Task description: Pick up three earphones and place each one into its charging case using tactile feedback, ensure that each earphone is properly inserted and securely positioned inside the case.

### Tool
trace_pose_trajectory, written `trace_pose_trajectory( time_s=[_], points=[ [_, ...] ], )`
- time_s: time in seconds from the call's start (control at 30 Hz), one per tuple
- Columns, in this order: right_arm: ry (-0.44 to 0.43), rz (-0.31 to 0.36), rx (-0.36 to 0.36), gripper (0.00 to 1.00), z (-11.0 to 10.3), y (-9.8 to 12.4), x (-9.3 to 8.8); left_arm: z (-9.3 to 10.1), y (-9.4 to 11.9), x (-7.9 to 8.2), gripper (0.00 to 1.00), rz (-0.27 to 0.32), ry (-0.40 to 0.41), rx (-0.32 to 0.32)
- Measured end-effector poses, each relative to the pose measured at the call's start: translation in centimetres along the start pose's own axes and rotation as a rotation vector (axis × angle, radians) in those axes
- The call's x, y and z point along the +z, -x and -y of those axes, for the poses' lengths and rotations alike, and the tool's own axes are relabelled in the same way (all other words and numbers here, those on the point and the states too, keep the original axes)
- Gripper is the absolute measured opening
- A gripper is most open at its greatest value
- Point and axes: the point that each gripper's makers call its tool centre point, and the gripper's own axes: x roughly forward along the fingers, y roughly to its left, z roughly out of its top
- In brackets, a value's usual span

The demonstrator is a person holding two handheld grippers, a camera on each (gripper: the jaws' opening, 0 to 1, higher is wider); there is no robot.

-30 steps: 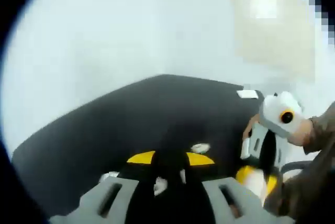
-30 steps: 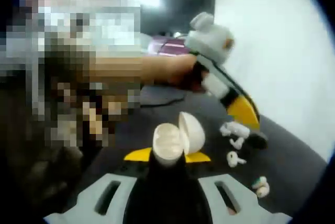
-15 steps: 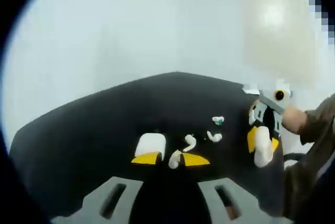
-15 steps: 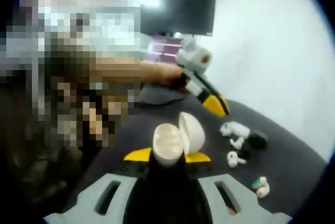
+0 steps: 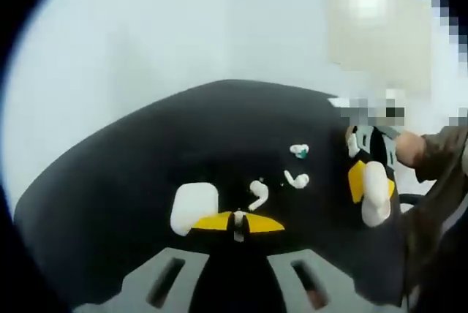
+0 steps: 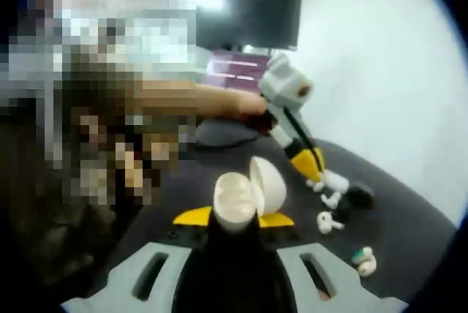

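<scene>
Though blurred, the left claw [image 5: 238,222] pinches an earphone [image 5: 238,224].

A dark table [image 5: 110,181] carries a closed white case [image 5: 194,206] and three loose earphones [image 5: 257,194].

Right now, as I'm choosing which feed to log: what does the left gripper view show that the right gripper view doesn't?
Left gripper view: a thin white bit between the left gripper's tips. Right gripper view: the open case's inside, held in the right gripper, and a dark screen. Both: the black table, the shut case and three loose earphones.
</scene>
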Motion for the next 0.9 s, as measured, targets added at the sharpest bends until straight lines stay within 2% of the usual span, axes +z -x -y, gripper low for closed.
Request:
trace_pose_trajectory(
  time_s=[0.07, 0.2, 0.27, 0.37, 0.47, 0.53, 0.6, 0.7, 0.8, 0.83, 0.9],
  points=[
    [0.0, 0.0, 0.001, 0.22, 0.0, 0.0, 0.0, 0.7, 0.8, 0.1, 0.03, 0.011, -0.006, -0.013],
    [0.0, -0.001, 0.0, 0.22, 0.0, 0.0, 0.0, 3.8, 3.4, 2.2, 0.04, 0.102, -0.071, -0.064],
    [-0.002, -0.001, 0.0, 0.22, 0.0, 0.0, 0.0, 6.6, 5.4, 3.8, 0.04, 0.159, -0.135, -0.114],
    [-0.006, -0.001, 0.002, 0.22, 0.0, 0.0, 0.0, 10.2, 7.7, 5.4, 0.04, 0.204, -0.204, -0.196],
    [-0.007, -0.002, 0.001, 0.22, 0.0, -0.1, 0.0, 13.4, 8.3, 6.3, 0.04, 0.235, -0.231, -0.265],
    [-0.007, -0.003, -0.001, 0.22, 0.0, -0.1, 0.0, 14.3, 7.5, 5.8, 0.04, 0.2, -0.29, -0.251],
    [-0.009, -0.003, -0.002, 0.22, 0.0, 0.0, 0.0, 14.7, 6.2, 4.3, 0.04, 0.134, -0.347, -0.231],
    [-0.01, -0.003, -0.003, 0.22, 0.0, 0.0, 0.0, 15.6, 4.3, 2.7, 0.04, 0.105, -0.343, -0.258],
    [-0.01, -0.004, -0.004, 0.22, 0.0, 0.0, 0.0, 15.8, 3.1, 1.4, 0.04, 0.072, -0.356, -0.257],
    [-0.008, -0.006, -0.003, 0.22, 0.0, 0.0, -0.1, 15.6, 3.0, 1.6, 0.04, 0.089, -0.354, -0.245],
    [-0.011, -0.002, -0.002, 0.22, 0.0, 0.0, 0.0, 15.3, 2.9, 1.5, 0.04, 0.078, -0.358, -0.238]
  ],
)
